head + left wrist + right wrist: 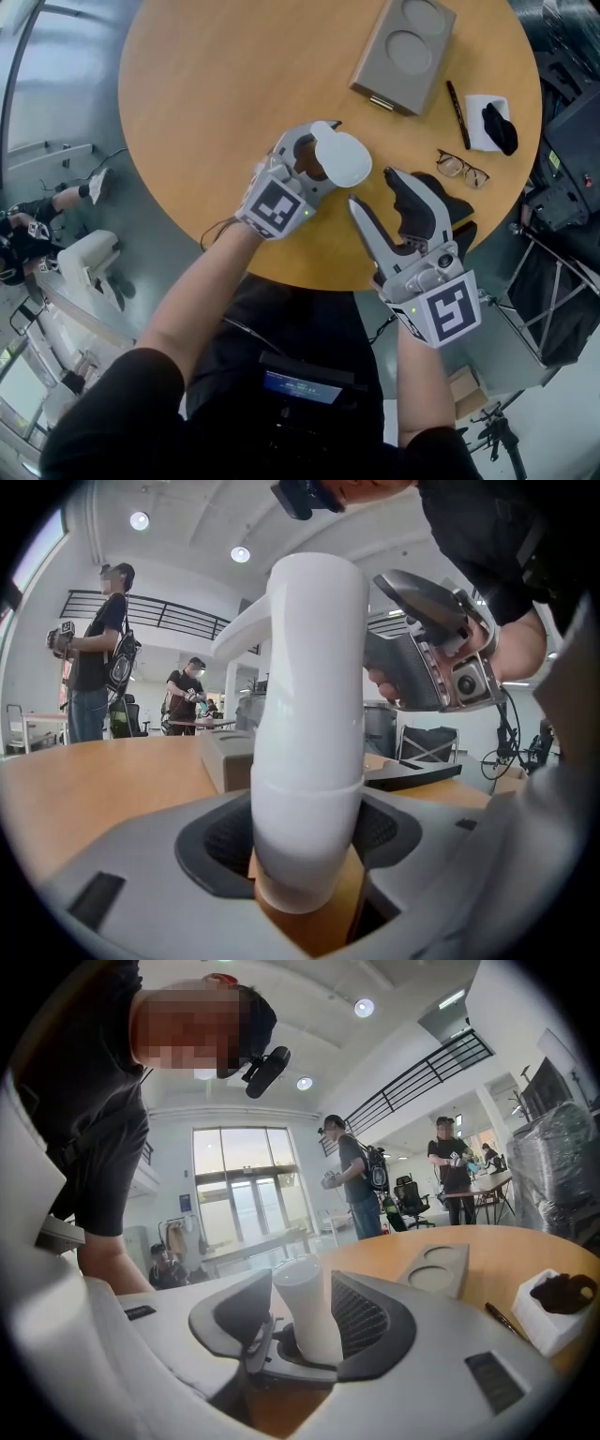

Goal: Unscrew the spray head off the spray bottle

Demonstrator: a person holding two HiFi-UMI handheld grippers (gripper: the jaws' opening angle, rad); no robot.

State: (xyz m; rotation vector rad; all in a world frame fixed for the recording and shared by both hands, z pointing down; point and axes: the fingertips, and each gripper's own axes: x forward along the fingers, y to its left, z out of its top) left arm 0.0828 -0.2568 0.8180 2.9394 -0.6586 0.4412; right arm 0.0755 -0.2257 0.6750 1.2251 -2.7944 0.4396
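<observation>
A white spray bottle [344, 157] with its white spray head on top stands upright near the front edge of the round wooden table [206, 94]. My left gripper [317, 161] comes in from the lower left and is shut on the bottle's body. In the left gripper view the bottle [314, 714] fills the gap between both pads. My right gripper [372, 187] hovers at the bottle's right, its jaws partly apart and empty, its tips just short of the spray head. In the right gripper view the bottle [305, 1312] shows beyond the jaws, with the left gripper's fingers round its base.
At the back of the table lies a cardboard cup tray [403, 47]. To the right are a pen [457, 114], a white box holding something black [489, 122], glasses [461, 169] and a flat black object [457, 202] beside my right gripper. Several people stand far off.
</observation>
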